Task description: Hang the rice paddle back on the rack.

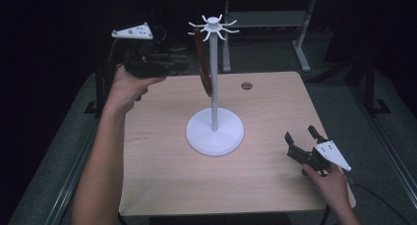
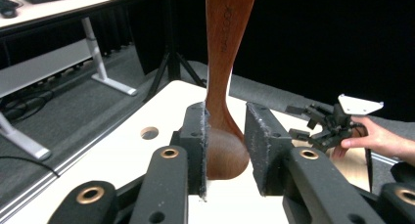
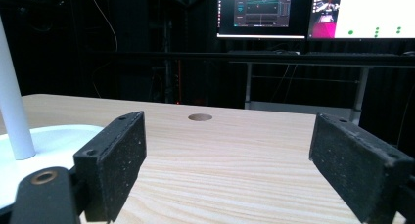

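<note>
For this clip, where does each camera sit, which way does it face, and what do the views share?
High view: above the person's side, looking forward and down at the table; both forearms show, also the left gripper.
Left gripper view: rides the left gripper, looking along its jaws at the hanging wooden spoon between them; the right gripper shows beyond.
Right gripper view: low over the table, facing monitors; jaws wide apart.
Shared: the white stand, the table's hole.

No legible text anywhere. Faint engraved marking runs down the handle of the brown wooden spoon [image 2: 226, 62], too small to read. Monitor screens [image 3: 262, 11] behind the table: content unreadable.
</note>
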The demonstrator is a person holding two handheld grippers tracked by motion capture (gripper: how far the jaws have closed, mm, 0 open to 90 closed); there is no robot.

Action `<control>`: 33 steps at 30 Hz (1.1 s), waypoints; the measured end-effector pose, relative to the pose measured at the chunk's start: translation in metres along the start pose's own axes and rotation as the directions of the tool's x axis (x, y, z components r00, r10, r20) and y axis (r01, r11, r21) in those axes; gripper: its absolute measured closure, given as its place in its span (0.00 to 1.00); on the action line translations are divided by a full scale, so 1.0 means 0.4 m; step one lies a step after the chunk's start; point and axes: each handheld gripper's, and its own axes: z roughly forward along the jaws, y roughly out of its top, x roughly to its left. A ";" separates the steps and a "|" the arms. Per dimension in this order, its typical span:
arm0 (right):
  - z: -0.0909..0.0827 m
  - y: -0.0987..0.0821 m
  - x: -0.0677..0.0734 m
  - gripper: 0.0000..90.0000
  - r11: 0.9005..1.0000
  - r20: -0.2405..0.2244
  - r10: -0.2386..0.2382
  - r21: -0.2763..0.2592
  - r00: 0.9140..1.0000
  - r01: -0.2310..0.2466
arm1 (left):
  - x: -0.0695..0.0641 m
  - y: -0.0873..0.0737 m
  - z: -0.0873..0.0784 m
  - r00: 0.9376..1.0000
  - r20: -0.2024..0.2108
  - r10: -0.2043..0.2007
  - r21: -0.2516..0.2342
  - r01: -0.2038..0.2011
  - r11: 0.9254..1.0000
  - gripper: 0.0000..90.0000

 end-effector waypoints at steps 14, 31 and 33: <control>-0.002 0.000 -0.001 0.15 1.000 -0.005 0.011 -0.003 1.000 -0.011 | -0.011 -0.058 -0.039 0.996 -0.093 0.003 0.138 0.010 0.990 0.49; -0.001 0.000 -0.002 0.15 1.000 -0.009 0.005 0.000 1.000 -0.005 | -0.024 -0.178 -0.059 0.988 -0.157 -0.004 0.182 0.033 0.983 0.33; -0.001 0.000 -0.002 0.15 1.000 -0.009 0.005 0.000 1.000 -0.004 | -0.027 -0.194 -0.060 0.987 -0.162 -0.007 0.186 0.037 0.982 0.33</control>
